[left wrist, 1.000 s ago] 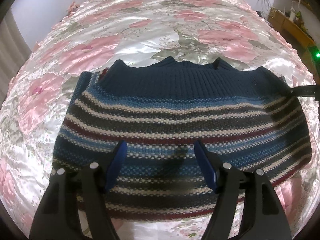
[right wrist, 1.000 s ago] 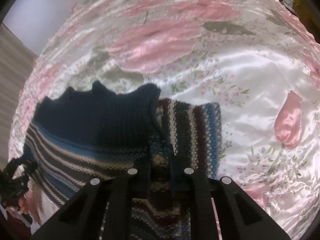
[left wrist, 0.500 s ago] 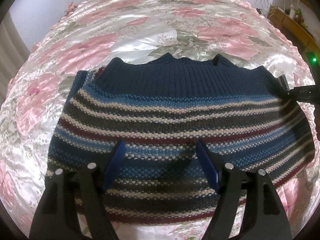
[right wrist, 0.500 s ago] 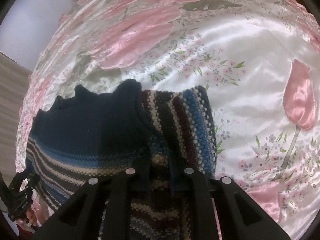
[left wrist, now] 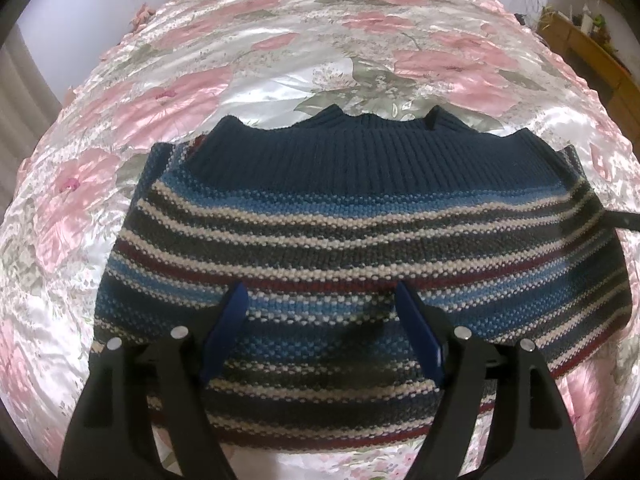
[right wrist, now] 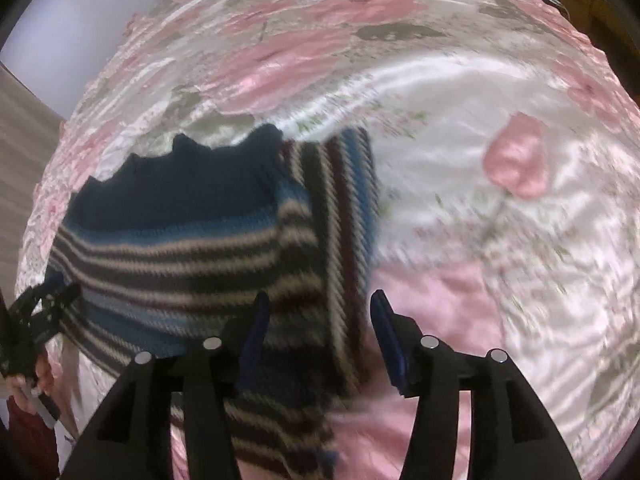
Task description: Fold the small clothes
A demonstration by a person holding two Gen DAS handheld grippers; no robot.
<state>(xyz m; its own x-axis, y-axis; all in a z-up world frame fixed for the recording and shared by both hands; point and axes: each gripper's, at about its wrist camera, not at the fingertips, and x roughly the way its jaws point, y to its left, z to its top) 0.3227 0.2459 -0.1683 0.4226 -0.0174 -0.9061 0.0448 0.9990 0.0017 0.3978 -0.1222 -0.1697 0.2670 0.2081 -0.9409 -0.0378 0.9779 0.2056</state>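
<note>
From the left wrist, the striped sweater [left wrist: 360,256] lies flat on the floral bed [left wrist: 240,64], the left tongs [left wrist: 320,316] spread wide above its hem. From the right wrist, the right tongs [right wrist: 318,316] gape empty; a sleeve [right wrist: 344,216] at twelve o'clock is folded in, so the folding looks barely begun.

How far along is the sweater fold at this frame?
Done: the striped sweater lies doubled on the floral bedspread, navy ribbed hem on top, and one sleeve is turned in along its side.
In hand: nothing; the right claw is open over that sleeve, and the left claw hovers open above the body.
Left: probably a final fold and tidying; the far side's sleeve is hidden.
</note>
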